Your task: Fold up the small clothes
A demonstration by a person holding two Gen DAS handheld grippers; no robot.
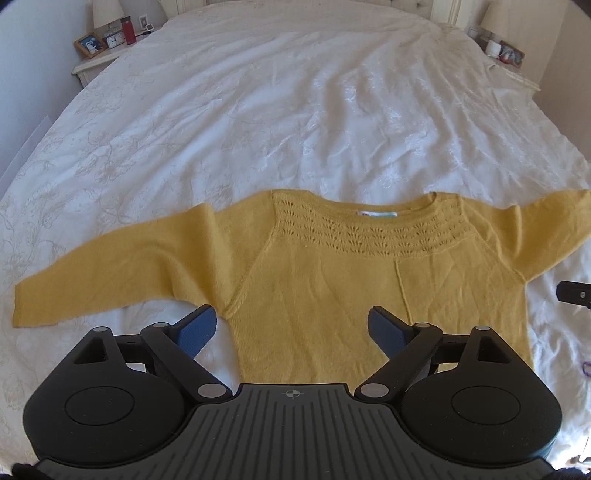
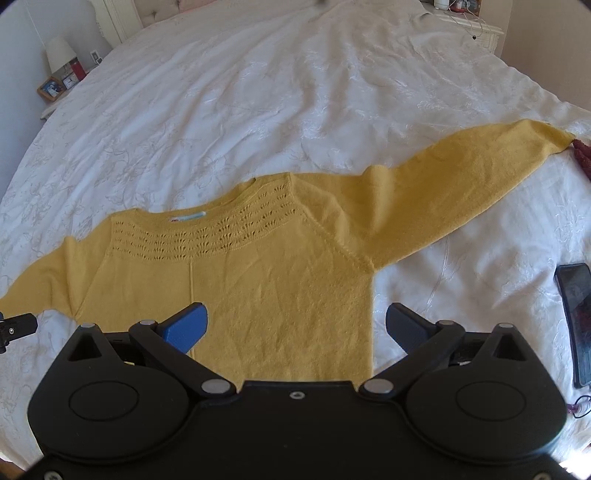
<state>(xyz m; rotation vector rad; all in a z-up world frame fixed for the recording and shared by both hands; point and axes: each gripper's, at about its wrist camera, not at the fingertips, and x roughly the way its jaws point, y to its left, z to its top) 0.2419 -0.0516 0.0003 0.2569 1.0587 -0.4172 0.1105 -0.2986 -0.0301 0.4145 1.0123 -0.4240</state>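
A yellow knit sweater (image 1: 317,284) lies flat and face up on the white bedspread (image 1: 295,110), sleeves spread out to both sides, neckline away from me. It also shows in the right wrist view (image 2: 266,288). My left gripper (image 1: 291,332) is open and empty, over the sweater's lower left body near the left armpit. My right gripper (image 2: 295,328) is open and empty, over the sweater's lower right body, its right finger past the side seam. The hem is hidden behind both grippers.
A black phone (image 2: 576,321) lies on the bed to the right of the sweater. A dark red item (image 2: 583,155) touches the right sleeve's cuff. Nightstands with a lamp, photo frame (image 1: 88,44) and red bottle (image 1: 129,31) flank the bed's head.
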